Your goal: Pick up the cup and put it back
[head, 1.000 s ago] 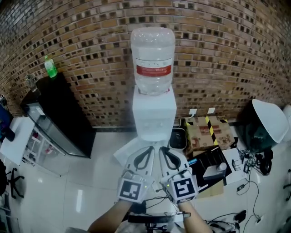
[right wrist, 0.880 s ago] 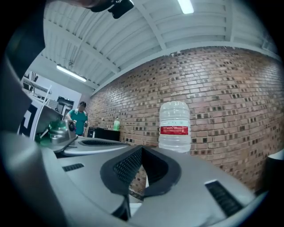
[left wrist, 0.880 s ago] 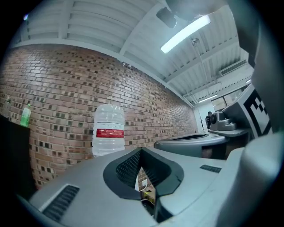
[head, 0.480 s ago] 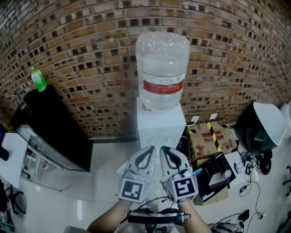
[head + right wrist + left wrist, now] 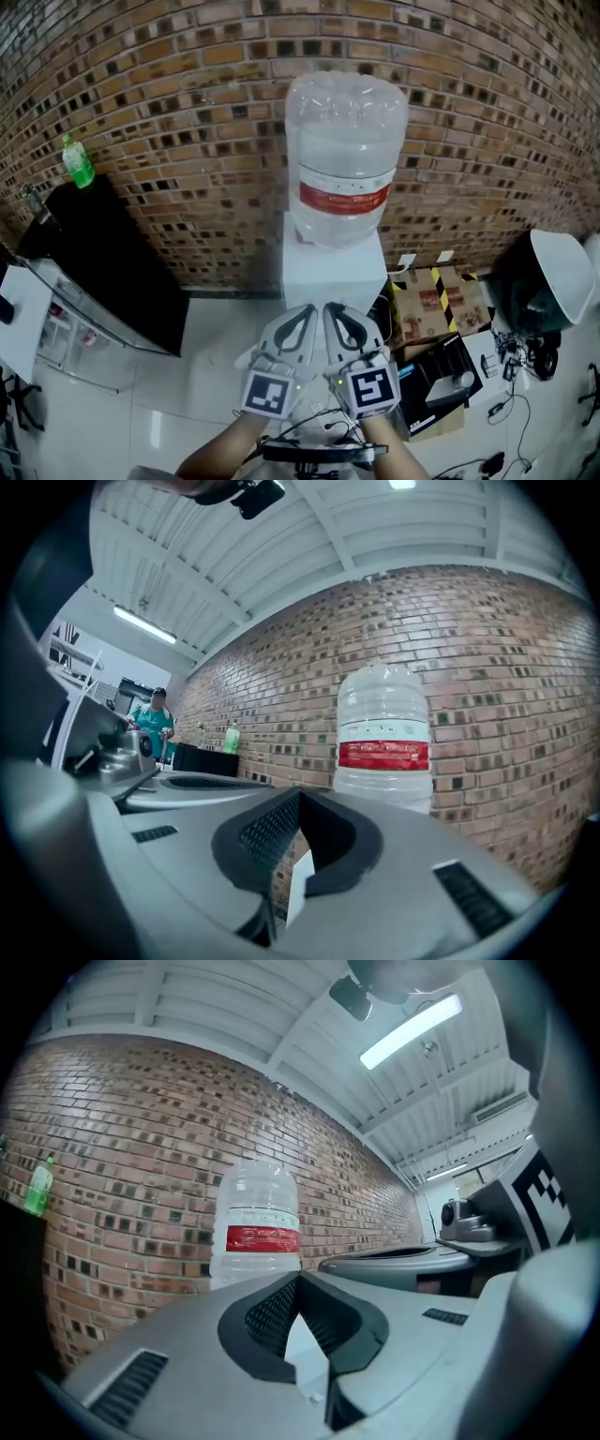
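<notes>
While a person's forearms (image 5: 217, 457) reach in from the bottom edge of the head view, the left gripper (image 5: 307, 314) and the right gripper (image 5: 333, 312) are held close side by side, each with its square-marker cube nearest the camera. Both pairs of jaws are closed, tips meeting, with nothing between them. The cup does not show in any view. Under the grippers lies a glossy white floor (image 5: 211, 328). Just beyond the jaw tips, a white water dispenser (image 5: 330, 274) stands on the floor against a brick wall (image 5: 178, 103). A large clear water bottle (image 5: 345, 141) with a red label sits neck down on top of it. Right of the dispenser, at the floor's edge by the wall, sits a cardboard box (image 5: 439, 298) marked with yellow and black tape, and farther right a dark bin (image 5: 555, 274) with a white lid. Left of the dispenser, a black cabinet (image 5: 103, 267) stands against the wall. A green bottle (image 5: 79, 162) stands upright at the back corner of its top. Far off along the wall, in the right gripper view, stands a person in a teal top (image 5: 155, 719).
</notes>
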Demonstrator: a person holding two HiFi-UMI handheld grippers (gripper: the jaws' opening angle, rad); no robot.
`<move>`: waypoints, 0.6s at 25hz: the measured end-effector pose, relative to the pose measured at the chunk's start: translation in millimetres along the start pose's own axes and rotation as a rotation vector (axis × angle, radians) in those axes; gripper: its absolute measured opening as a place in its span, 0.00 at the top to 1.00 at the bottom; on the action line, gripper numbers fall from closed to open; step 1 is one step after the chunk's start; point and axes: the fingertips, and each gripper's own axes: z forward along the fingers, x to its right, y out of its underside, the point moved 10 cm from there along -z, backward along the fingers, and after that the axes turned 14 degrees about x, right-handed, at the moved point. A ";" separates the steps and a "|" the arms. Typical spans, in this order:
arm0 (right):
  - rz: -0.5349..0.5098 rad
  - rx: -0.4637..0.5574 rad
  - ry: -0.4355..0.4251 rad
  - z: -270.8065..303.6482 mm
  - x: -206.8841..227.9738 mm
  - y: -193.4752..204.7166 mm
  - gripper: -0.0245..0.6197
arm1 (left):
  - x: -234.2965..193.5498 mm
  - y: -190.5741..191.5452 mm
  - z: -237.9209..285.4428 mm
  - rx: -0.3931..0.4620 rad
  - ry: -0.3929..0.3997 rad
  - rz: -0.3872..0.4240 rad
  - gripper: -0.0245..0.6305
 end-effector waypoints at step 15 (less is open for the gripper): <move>0.009 0.017 -0.029 3.9 63.3 79.5 0.95 | 12.5 88.6 19.9 -0.061 -0.038 0.088 0.96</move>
